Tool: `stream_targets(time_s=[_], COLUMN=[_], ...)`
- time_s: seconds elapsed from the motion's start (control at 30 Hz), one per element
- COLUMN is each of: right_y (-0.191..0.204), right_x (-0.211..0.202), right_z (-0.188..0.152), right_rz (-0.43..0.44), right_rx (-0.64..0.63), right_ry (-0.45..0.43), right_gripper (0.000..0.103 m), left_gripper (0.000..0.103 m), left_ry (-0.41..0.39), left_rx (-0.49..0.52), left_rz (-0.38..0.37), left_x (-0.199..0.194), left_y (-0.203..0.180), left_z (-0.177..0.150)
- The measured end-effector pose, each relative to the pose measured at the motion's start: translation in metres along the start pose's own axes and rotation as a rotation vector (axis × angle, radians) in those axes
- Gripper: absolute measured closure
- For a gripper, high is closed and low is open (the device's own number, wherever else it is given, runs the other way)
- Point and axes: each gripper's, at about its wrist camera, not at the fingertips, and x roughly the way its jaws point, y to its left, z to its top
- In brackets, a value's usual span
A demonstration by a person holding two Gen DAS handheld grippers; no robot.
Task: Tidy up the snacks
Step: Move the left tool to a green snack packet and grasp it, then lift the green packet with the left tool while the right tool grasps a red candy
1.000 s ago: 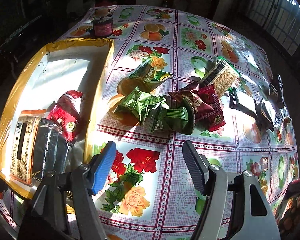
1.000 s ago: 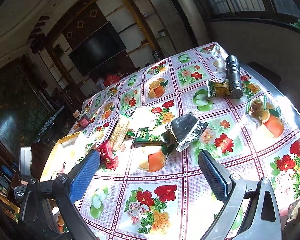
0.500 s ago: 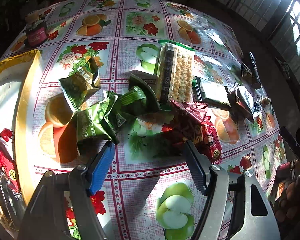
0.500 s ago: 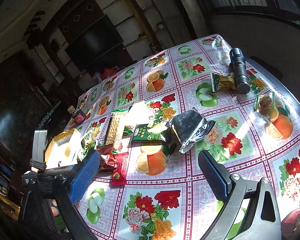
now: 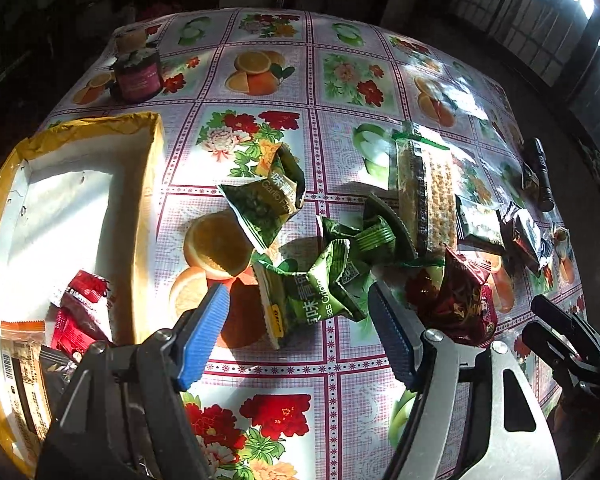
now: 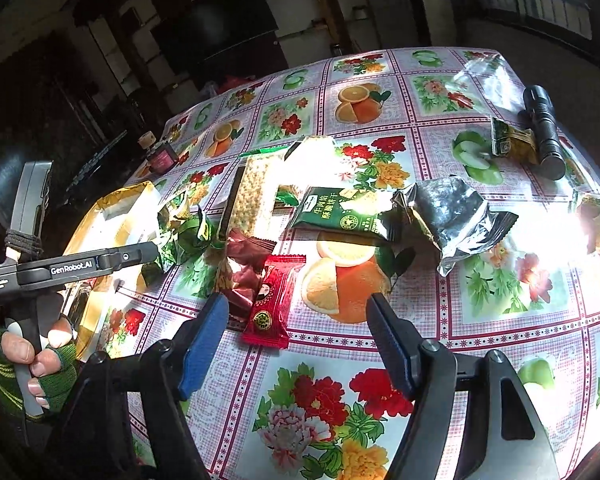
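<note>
Both claws were held apart: the left claw [image 5: 298,322] over a green pea packet [image 5: 312,296] on the bench [image 5: 260,372], right of the snack box [image 5: 148,216]; the right claw [image 6: 296,330] near a red candy packet [image 6: 272,300].

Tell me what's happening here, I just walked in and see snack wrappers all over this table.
A person is sorting snacks with a handheld gripper in each hand. The left gripper is open, just short of a green pea packet in the loose pile. The right gripper is open too, near a red candy packet. Neither holds anything. A few packets already lie in the yellow-rimmed box; most, including a cracker pack, are on the floral tablecloth.
</note>
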Motion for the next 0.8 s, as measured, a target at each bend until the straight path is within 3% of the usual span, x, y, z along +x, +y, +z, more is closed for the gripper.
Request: stream_targets(time_s=[0.23,0.33,0.37,0.5,0.63,0.8], right_y=[0.001,-0.004,-0.005,-0.009,-0.002,0.011], right_x=[0.011,0.009,0.006,0.005,0.012,0.025], right_z=[0.002,0.003,0.003,0.004,0.003,0.002], right_rz=[0.0,-0.006,-0.007,-0.017,-0.017,-0.025], right_rx=[-0.001,0.007,0.01,0.001,-0.034,-0.082], right_ry=[0.03,0.03,0.026,0.028,0.047,0.068], right_gripper=[0.044,0.044,0.044,0.044,0.044,0.044], left_gripper=[0.031,0.048,0.05,0.05,0.047,0.029], left_ry=[0.066,0.085,0.088,0.086,0.107,0.11], left_rx=[0.091,0.129,0.131,0.097,0.052,0.064], left_rz=[-0.069,-0.13,-0.161,-0.151,-0.168,-0.16], left_x=[0.029,0.022,0.018,0.009,0.01,0.006], left_y=[-0.025,-0.038,-0.039,-0.029,-0.017,-0.021], left_z=[0.008,-0.001,-0.005,-0.015,-0.014,-0.025])
